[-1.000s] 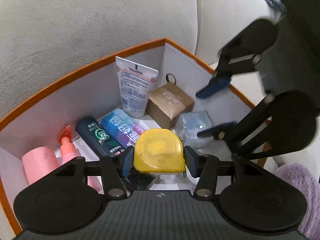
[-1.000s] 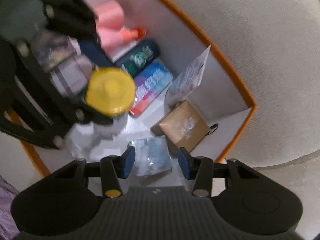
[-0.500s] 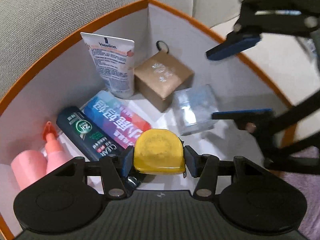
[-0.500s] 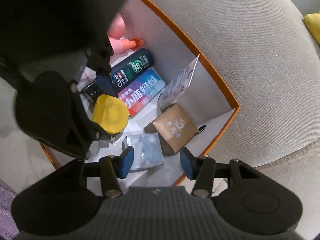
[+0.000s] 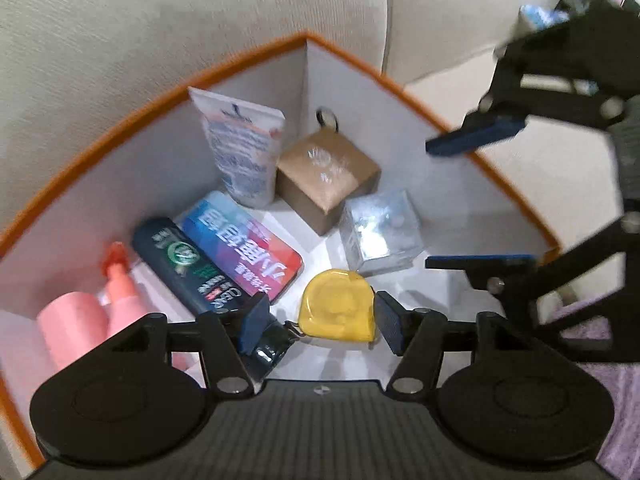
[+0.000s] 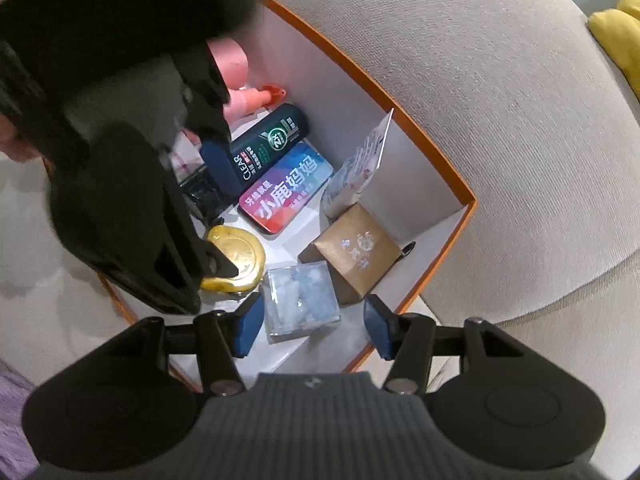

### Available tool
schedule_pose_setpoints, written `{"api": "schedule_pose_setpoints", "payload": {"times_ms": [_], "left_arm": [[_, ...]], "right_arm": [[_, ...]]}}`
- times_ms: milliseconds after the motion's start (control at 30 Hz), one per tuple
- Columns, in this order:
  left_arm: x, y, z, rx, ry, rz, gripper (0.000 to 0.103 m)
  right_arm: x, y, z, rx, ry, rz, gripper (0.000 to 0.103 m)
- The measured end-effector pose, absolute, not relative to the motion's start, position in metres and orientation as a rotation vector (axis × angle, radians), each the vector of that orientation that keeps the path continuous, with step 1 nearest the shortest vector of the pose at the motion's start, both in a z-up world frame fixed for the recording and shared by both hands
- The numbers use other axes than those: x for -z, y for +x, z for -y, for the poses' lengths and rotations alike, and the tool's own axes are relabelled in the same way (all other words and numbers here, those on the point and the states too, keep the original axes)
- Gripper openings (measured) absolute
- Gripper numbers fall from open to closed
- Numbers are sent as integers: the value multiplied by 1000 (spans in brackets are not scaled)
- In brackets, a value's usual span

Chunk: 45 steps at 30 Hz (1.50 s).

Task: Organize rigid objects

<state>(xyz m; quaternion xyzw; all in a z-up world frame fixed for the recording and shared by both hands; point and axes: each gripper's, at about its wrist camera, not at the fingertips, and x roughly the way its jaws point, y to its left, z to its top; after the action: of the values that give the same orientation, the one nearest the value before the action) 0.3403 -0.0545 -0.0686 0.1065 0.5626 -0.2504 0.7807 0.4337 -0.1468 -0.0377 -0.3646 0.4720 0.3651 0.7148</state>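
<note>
1. Left gripper [image 5: 320, 320]: jaws just opened, pads apart; round yellow plastic tape measure [image 5: 338, 308] lies between them on the floor of the orange-rimmed white box [image 5: 240, 60].
2. Right gripper [image 6: 312, 326]: jaws just widened, empty, above the clear plastic cube [image 6: 302, 300] beside the tape measure.
3. Only the right wrist view shows a yellow cushion [image 6: 620, 36].

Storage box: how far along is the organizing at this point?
Done: the storage box holds the cream tube, brown box, clear cube, tin, dark bottle and pink bottles. In hand: the left gripper, jaws just opening, releases the yellow tape measure. Left: nothing visible outside.
</note>
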Motion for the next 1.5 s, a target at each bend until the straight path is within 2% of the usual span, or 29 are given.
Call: {"api": "schedule_pose_setpoints", "payload": {"times_ms": [267,500,700,833,867,967,1000,1100,1133,1167,1333,1500], "left_arm": [[-4,302,21,487,209,-1051,70],[-65,260,7,404,205,-886,70],[-105,215,-13,326,166,-725,71],[-130,176,-26,219,116,-560,78],[-131,164,-30,175,87,-501,83],[-123,131,-37,88,-24,-383,88],[-117,121,-38,67,-57,-368,89],[-98,102,-33,-2,-57,-371,93],[-92,95,-31,-35,-49,-362,100],[-84,91,-27,-71,-37,-350,103],[-56,87,-24,-151,6,-373,103],[-32,81,-33,-124,-85,-413,103]], "right_arm": [[1,422,151,-767,-721,-1043,58],[-54,392,147,-737,-673,-964,60],[-98,362,145,-704,-526,-879,63],[-122,335,148,-657,-382,-779,69],[-125,329,150,-648,-334,-750,73],[-130,300,158,-619,-201,-646,76],[-130,288,161,-600,-160,-615,81],[-119,260,167,-568,-50,-554,85],[-112,250,168,-549,-15,-548,86],[-106,244,168,-522,11,-546,86],[-70,217,172,-375,124,-569,91],[-41,216,173,-282,129,-623,95]]}}
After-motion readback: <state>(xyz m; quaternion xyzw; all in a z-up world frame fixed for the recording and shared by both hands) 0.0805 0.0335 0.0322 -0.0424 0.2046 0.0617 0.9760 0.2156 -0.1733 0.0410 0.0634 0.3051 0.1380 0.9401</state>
